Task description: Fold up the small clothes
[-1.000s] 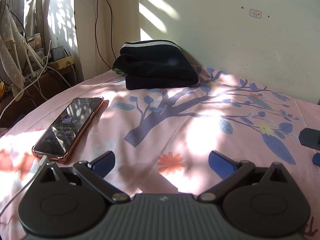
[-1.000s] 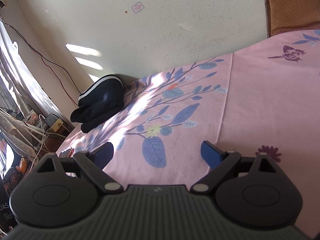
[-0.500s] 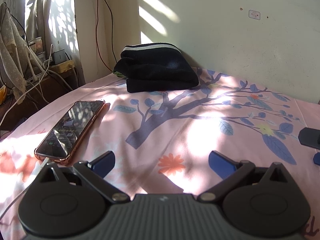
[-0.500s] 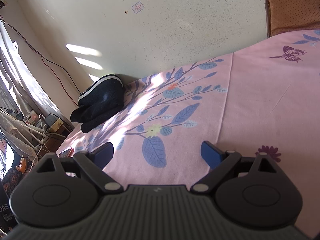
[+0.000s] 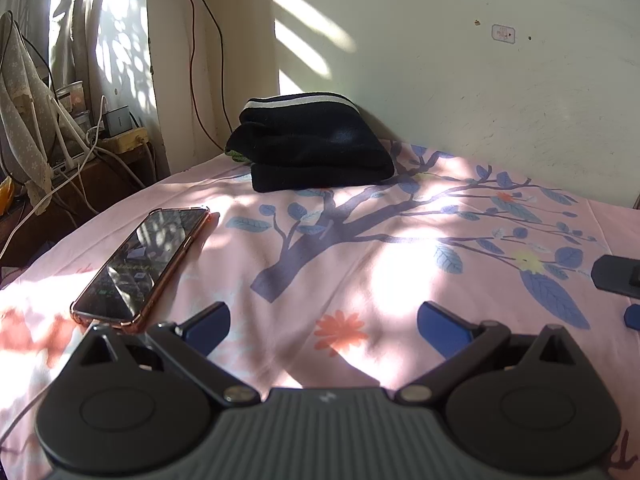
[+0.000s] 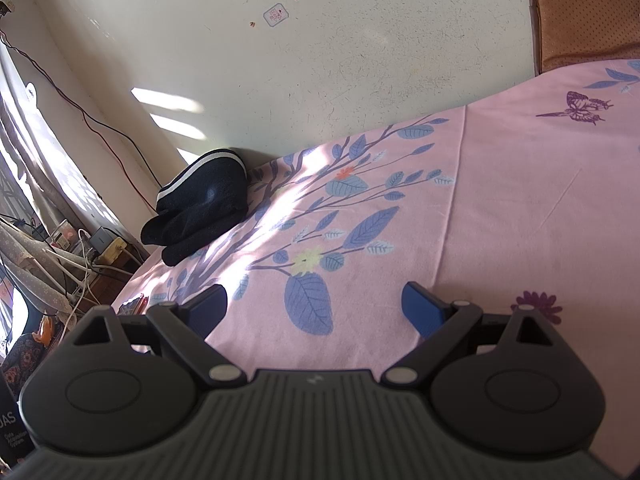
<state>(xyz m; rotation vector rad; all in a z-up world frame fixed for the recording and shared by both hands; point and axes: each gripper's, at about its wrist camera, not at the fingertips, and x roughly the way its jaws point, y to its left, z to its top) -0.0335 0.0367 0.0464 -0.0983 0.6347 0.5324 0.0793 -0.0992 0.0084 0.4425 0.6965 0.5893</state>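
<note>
A folded black garment with a white stripe (image 5: 312, 144) lies in a neat stack at the far end of the pink floral bedsheet (image 5: 400, 248), against the wall. It also shows in the right wrist view (image 6: 204, 204). My left gripper (image 5: 324, 326) is open and empty, low over the sheet, well short of the garment. My right gripper (image 6: 316, 308) is open and empty over the sheet (image 6: 500, 208), far to the right of the garment. Its tip shows at the right edge of the left wrist view (image 5: 620, 280).
A phone in a rose-gold case (image 5: 144, 264) lies on the sheet just left of my left gripper, with a cable running off it. A side table with cables and a router (image 5: 92, 148) stands past the bed's left edge. An orange cushion (image 6: 588, 8) is at the far right.
The left gripper has drifted slightly, so the phone and the garment sit a little to the right in its view. The right gripper has not moved.
</note>
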